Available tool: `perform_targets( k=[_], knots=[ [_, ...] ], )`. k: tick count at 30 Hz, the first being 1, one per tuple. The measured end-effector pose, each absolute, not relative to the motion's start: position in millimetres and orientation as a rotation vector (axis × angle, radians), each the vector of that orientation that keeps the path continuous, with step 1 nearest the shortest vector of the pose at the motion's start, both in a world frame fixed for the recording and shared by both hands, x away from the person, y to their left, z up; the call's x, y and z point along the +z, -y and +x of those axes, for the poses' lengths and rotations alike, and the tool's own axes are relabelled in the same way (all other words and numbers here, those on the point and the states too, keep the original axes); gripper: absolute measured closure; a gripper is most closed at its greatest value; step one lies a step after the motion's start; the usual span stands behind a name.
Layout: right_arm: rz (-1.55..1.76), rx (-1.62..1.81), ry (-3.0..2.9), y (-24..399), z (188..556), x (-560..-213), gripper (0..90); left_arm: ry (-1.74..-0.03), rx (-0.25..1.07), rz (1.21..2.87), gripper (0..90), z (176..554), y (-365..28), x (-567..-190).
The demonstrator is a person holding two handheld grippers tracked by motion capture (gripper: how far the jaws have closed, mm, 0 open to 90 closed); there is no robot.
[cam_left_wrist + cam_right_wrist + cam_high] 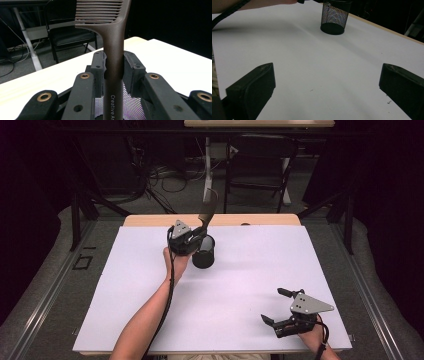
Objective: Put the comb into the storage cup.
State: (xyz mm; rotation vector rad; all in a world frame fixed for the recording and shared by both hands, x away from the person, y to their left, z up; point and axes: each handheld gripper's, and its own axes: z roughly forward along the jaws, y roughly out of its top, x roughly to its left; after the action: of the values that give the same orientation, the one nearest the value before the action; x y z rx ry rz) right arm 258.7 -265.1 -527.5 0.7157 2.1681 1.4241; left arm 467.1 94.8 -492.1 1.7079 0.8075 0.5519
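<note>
1. Table (150, 320): one, covered by a white sheet, with a bare wooden strip along its far edge. It lies under both grippers and carries the cup.

2. Chair (72, 35): one, dark, folding type, on the floor beyond the table's far edge, well past the tips of the left gripper.

3. Right gripper (280, 306): one, black, with a grey three-cornered plate on top, held in a hand at the near right corner of the table. Its jaws stand wide apart with nothing between them; in the right gripper view, bare white table shows between the two pads (253, 88). It is well apart from the cup and the comb.

4. Left gripper (196, 236): one, black, with a grey plate, held in a hand near the far middle of the table. Its jaws are closed on the comb's handle, one pad (98, 67) pressing each side.

5. Comb (113, 45): one, dark brown, upright. The handle is clamped between the left gripper's pads; the toothed head rises above the fingertips, and the lower end, printed with white lettering, runs down past them towards the cup.

6. Cup (203, 252): one, black wire mesh, round, upright, open at the top. It stands on the table just below and beside the left gripper's fingertips; its mesh shows behind the comb's lower end.
</note>
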Motion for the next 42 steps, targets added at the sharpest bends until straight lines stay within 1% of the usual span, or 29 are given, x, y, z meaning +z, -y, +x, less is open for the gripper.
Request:
perform_targets(
  k=[18, 24, 42],
  knots=[
    [0.713, 1.424, -2.170, 265.0, 258.6, -527.3, 0.2, -0.813, 0.533, 1.711, 72.4, 465.4, -96.5, -495.9],
    [0.711, 1.420, -2.169, 265.2, 258.7, -527.3, 0.2, -0.814, 0.558, 1.729, 72.4, 464.2, -96.1, -493.6],
    [0.713, 1.422, -2.174, 265.0, 258.7, -527.2, 0.3, -0.798, 0.574, 1.764, 72.4, 464.5, -90.9, -497.4]
  ],
)
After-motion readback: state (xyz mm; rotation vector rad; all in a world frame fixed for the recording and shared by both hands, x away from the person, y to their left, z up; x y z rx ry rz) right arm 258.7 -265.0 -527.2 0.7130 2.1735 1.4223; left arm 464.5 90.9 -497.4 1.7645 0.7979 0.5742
